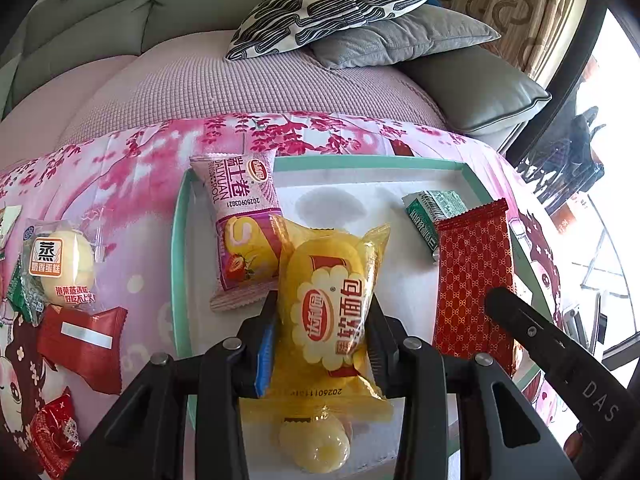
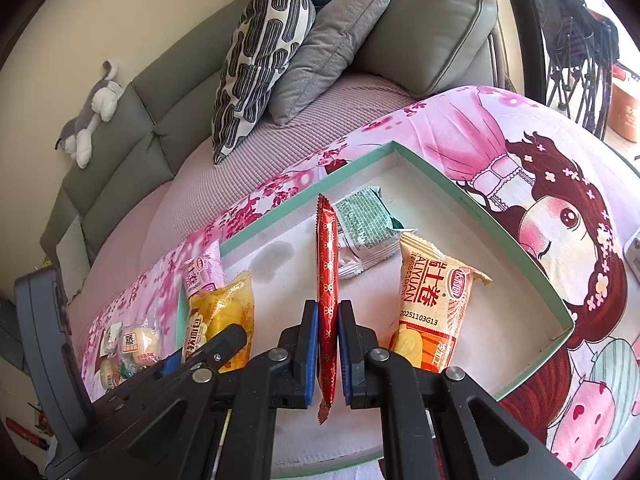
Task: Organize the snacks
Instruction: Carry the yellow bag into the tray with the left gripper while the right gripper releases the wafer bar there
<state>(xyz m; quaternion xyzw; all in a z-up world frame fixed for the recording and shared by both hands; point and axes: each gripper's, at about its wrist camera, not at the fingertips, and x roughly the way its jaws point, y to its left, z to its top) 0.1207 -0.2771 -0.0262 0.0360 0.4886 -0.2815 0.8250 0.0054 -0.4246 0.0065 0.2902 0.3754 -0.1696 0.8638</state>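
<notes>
My left wrist camera looks steeply down along its fingers, close over the green-rimmed tray (image 1: pixel 178 240), facing the sofa (image 1: pixel 120 20). My right wrist camera looks down from the tray's right side. Both views share the tray, the patterned pillow (image 2: pixel 260 52) and the sofa

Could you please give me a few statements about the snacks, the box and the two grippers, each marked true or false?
1. The left gripper is shut on the yellow bread packet. True.
2. The right gripper is open and holds nothing. False: it is shut on the red patterned packet.
3. A green packet lies inside the teal-rimmed box. True.
4. The steamed cake packet lies inside the box. False: it lies outside, on the pink cloth.
</notes>
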